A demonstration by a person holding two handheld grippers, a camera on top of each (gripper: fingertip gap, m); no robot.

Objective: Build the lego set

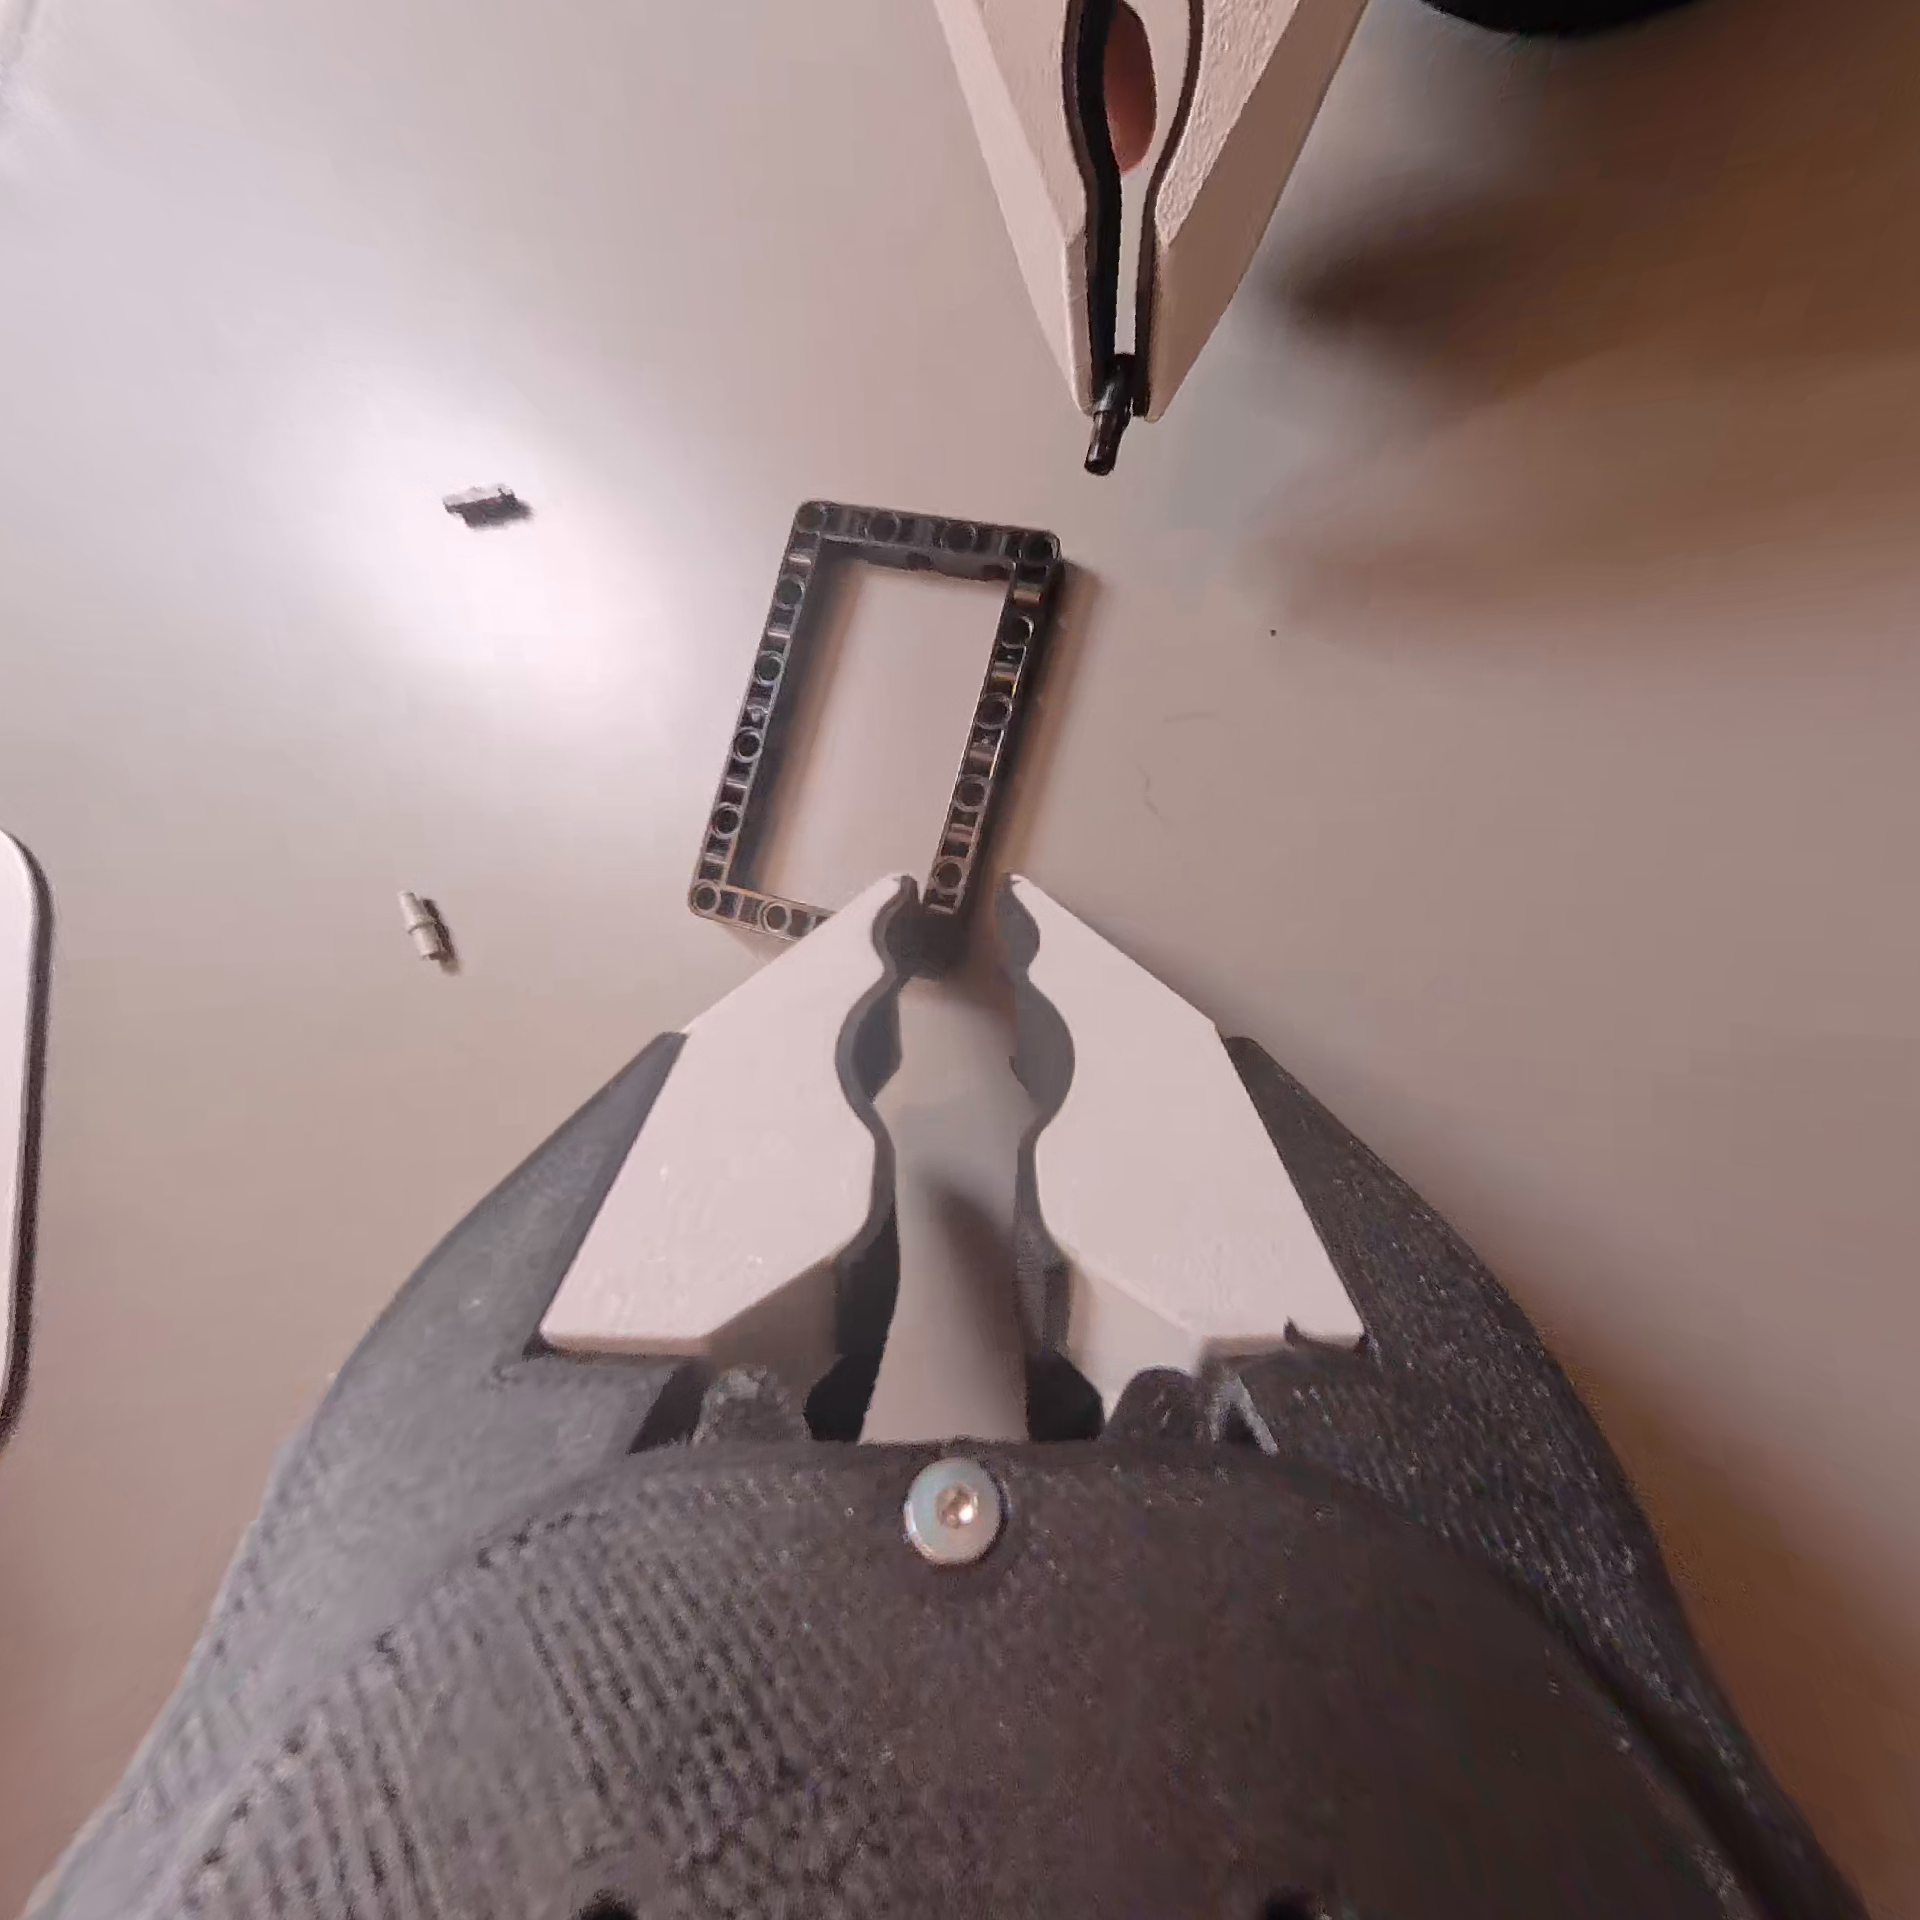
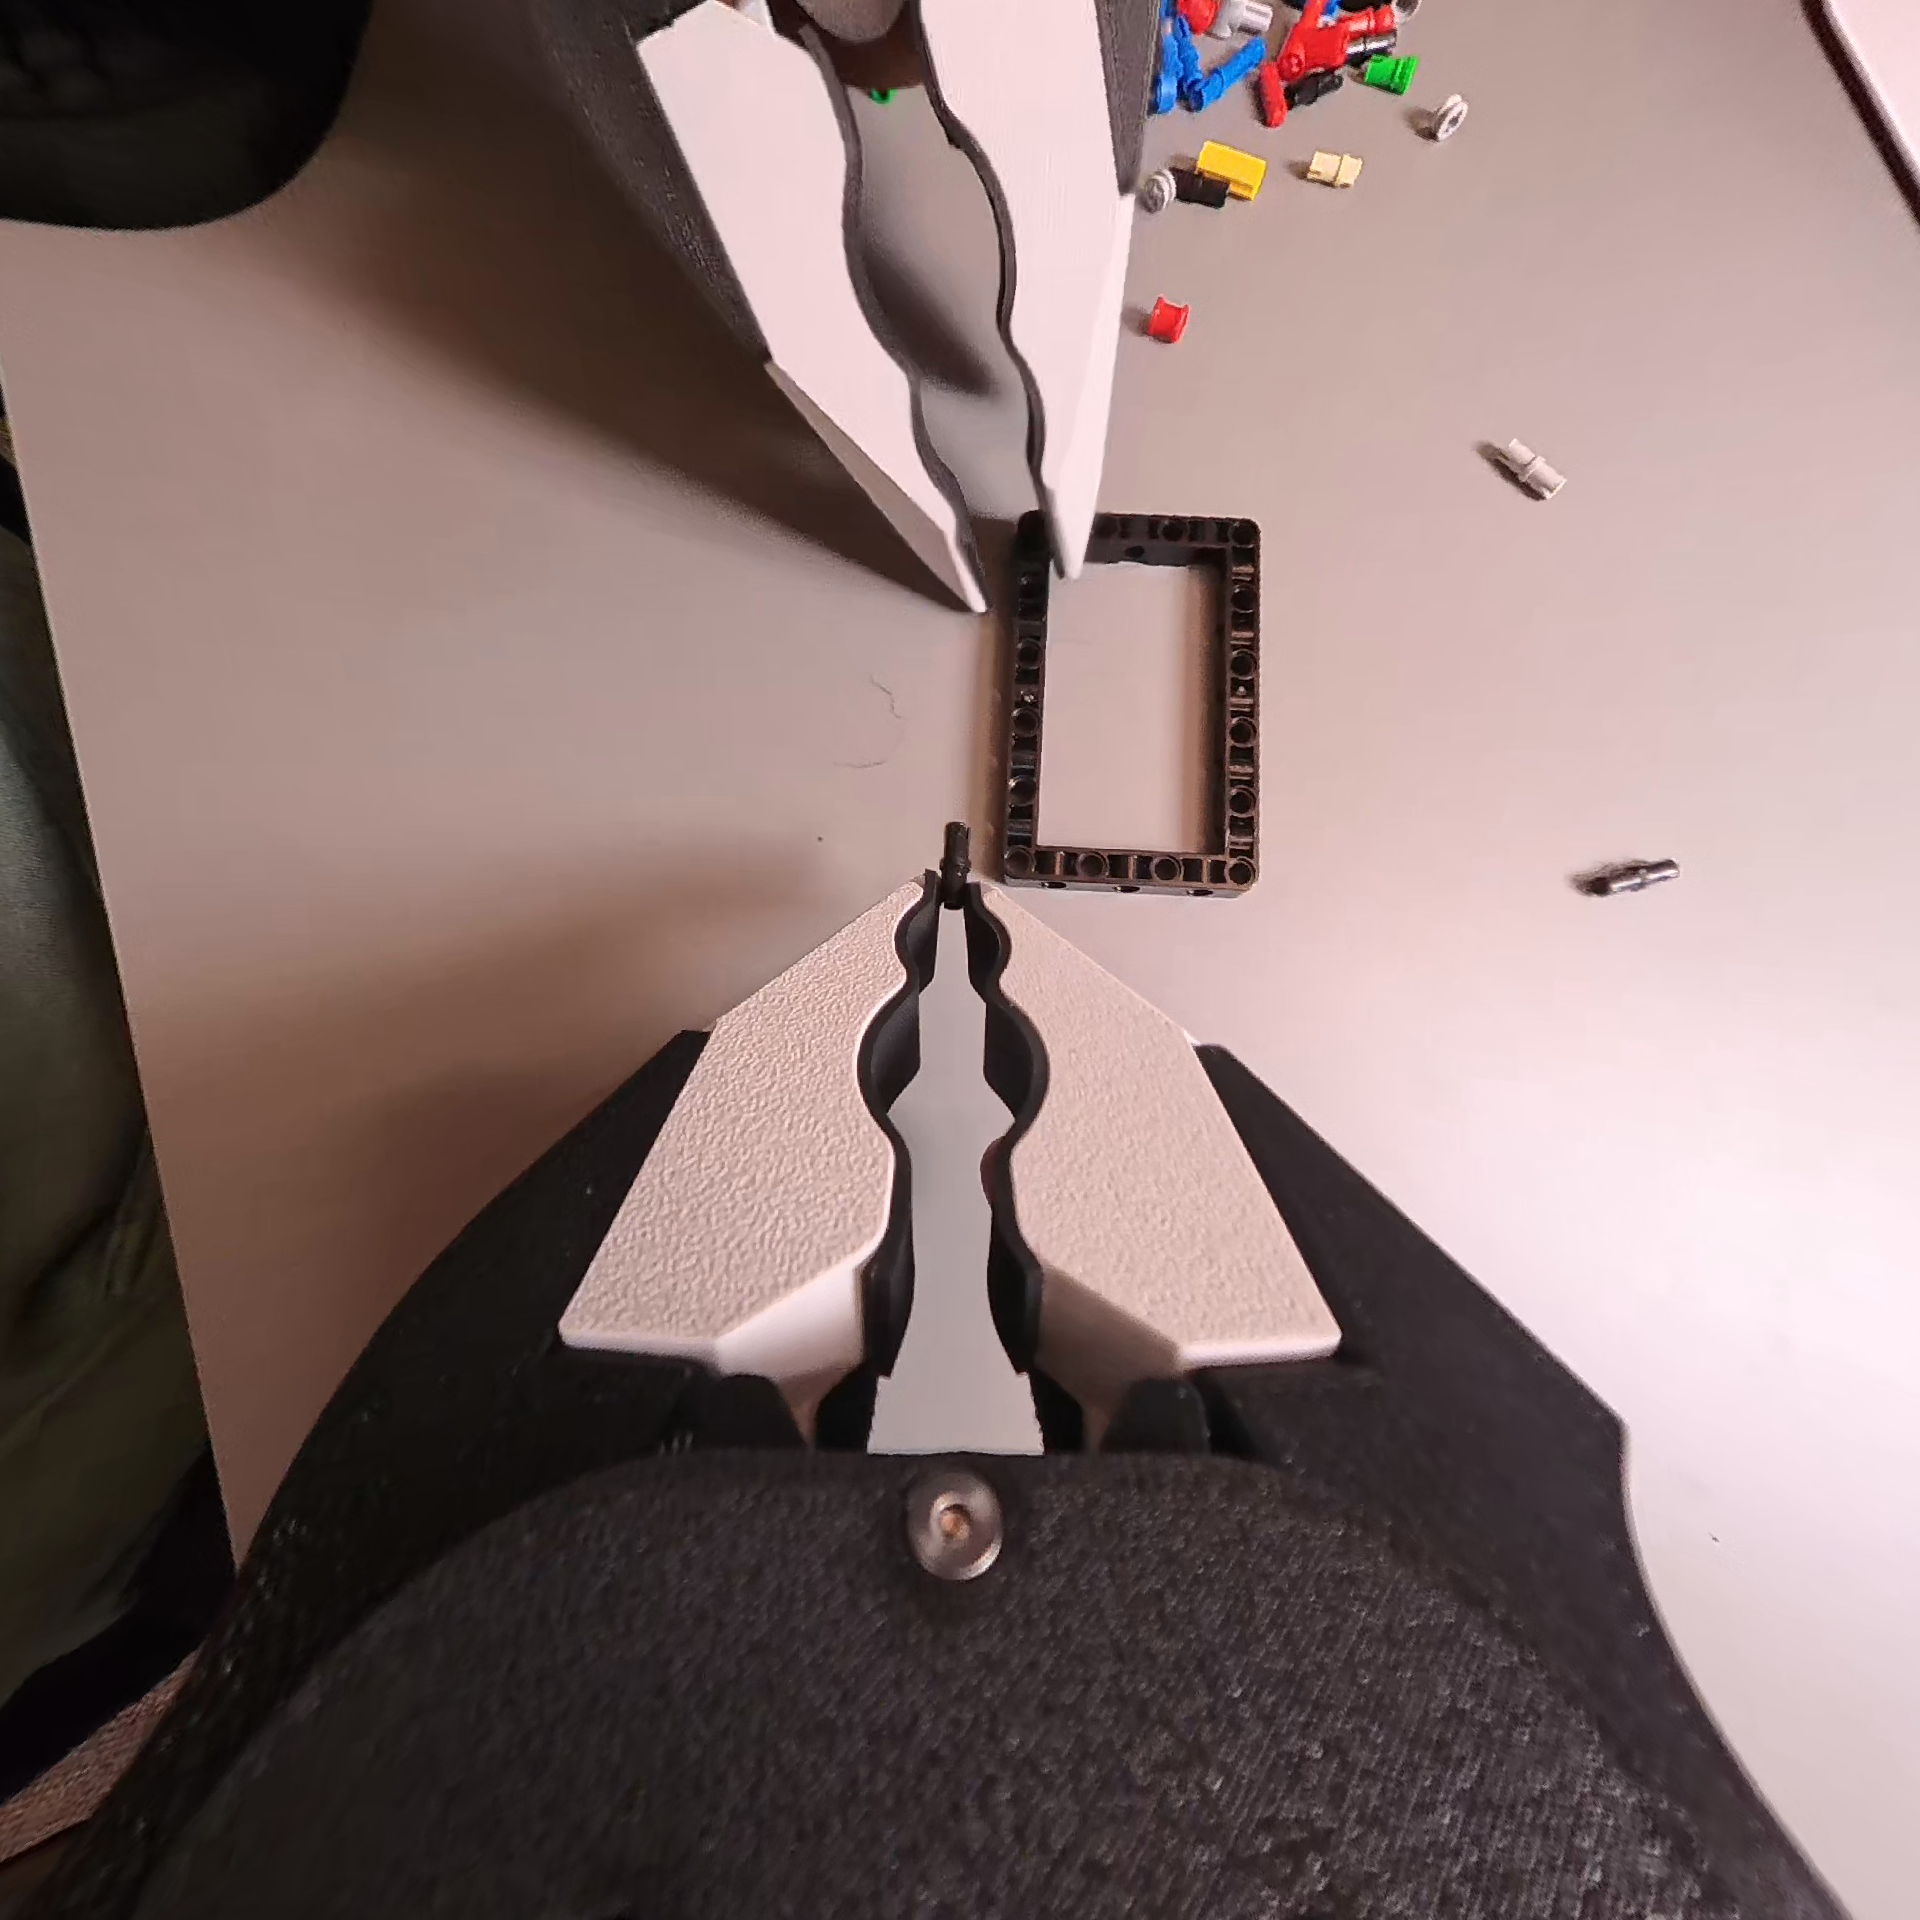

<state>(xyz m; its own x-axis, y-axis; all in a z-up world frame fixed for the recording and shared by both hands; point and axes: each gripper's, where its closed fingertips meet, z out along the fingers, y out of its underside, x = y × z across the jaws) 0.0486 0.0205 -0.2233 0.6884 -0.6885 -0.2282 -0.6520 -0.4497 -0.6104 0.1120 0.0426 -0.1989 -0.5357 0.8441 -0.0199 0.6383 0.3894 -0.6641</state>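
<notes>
A black rectangular lego frame [image 1: 767, 717] with pin holes lies flat on the grey table; it also shows in the right wrist view [image 2: 1242, 707]. My left gripper [image 1: 963, 888] is open, its two tips down at the table on either side of one long side of the frame, at a corner; it also shows in the right wrist view [image 2: 1023, 587]. My right gripper [image 2: 954, 891] is shut on a small black pin [image 2: 954, 847] that sticks out past its tips. It hovers just outside the frame's opposite end, seen in the left wrist view [image 1: 1117, 400] with the pin [image 1: 1103, 442].
A grey pin [image 2: 1527, 470], a loose black pin [image 2: 1626, 878] and a red bush [image 2: 1166, 317] lie beside the frame. A pile of coloured parts [image 2: 1288, 62] sits farther off. A white rounded sheet edge [image 1: 16, 1122] is at the left. The table edge [image 2: 125, 935] runs on the right gripper's left.
</notes>
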